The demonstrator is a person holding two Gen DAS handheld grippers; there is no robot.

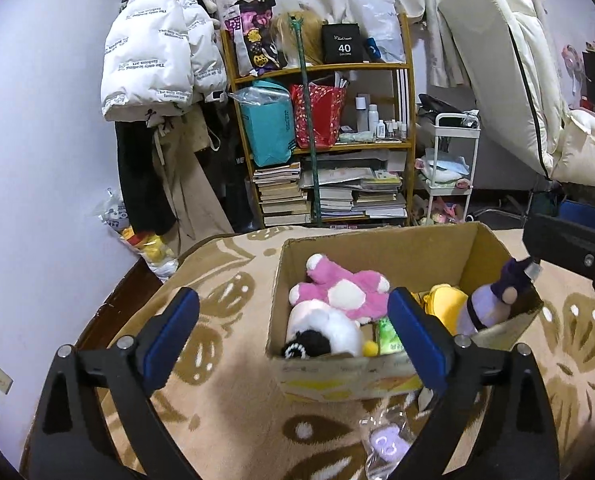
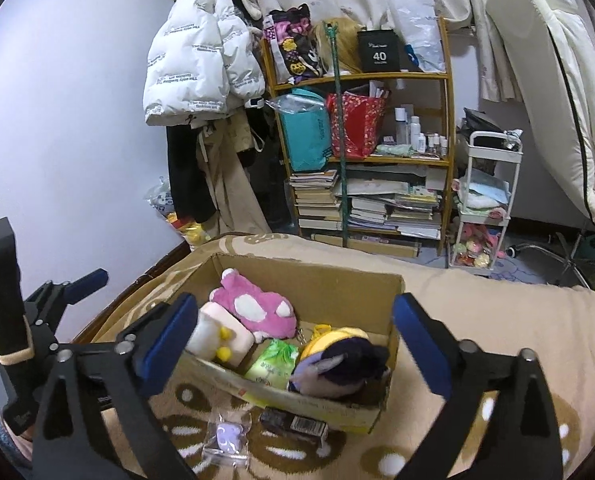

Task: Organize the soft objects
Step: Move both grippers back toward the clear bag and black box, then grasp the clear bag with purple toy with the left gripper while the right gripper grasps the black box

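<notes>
We are holding both tools, left tool (image 1: 293, 332) and right tool (image 2: 295, 338), spread apart and empty; ahead, the box (image 2: 317, 280) is gathering the plush toys (image 2: 253, 308), keeping them contained.

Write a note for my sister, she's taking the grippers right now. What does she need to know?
Left gripper: open, holding nothing, in front of the box.
Right gripper: open, holding nothing, over the box.
In the box: pink plush, white plush, yellow plush, purple plush, green pack.
Left outside on the blanket: small purple toy in a clear bag and a dark packet.
</notes>
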